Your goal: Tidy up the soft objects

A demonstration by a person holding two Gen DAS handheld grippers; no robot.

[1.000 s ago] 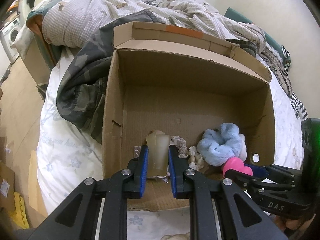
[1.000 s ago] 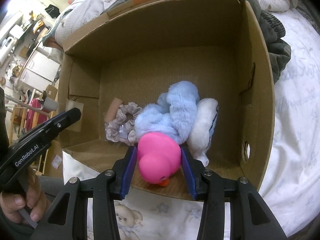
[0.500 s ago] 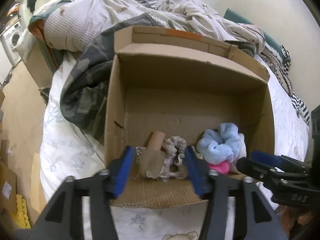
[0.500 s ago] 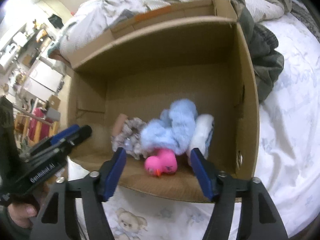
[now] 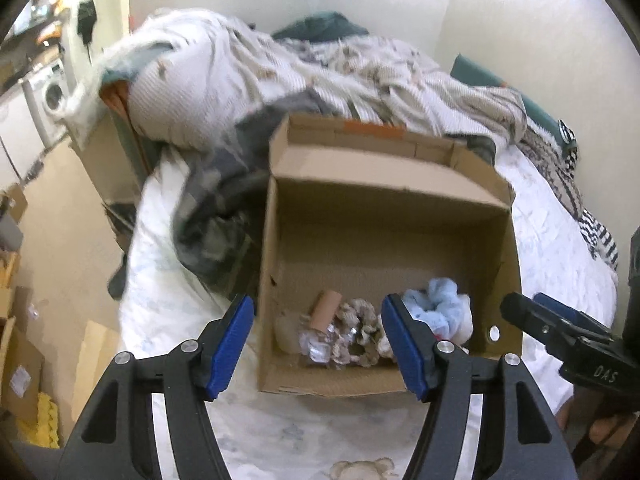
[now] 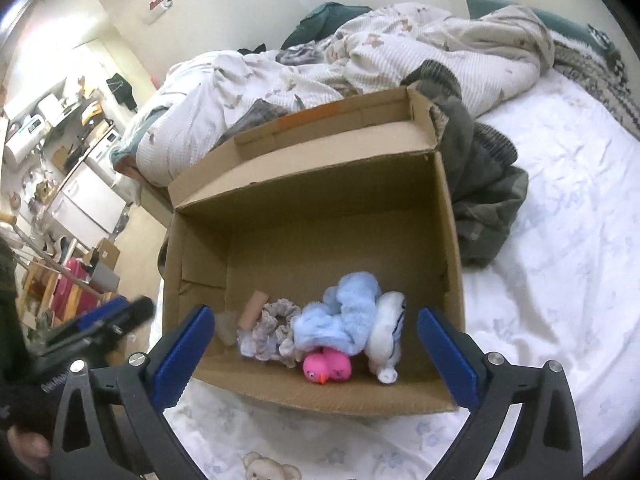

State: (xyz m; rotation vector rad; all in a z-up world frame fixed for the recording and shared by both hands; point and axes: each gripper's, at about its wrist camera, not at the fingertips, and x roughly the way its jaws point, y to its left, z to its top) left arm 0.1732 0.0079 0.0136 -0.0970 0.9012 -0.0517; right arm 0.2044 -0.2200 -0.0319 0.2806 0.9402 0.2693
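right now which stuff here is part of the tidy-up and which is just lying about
Job:
box
pink duck
blue plush
white plush
scrunchie
tan roll
left gripper, open
right gripper, open

Lying about:
duvet
dark blanket
teddy
washer

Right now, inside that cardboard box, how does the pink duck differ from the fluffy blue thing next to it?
The pink rubber duck is smooth and glossy; the fluffy blue scrunchie is shaggy and matte. The duck is compact and rounded, with an orange beak, while the larger scrunchie sprawls in loose folds. The duck sits nearest the box's open front, partly tucked under the scrunchie, which lies over it. Both rest inside the cardboard box, touching, held by neither tool.
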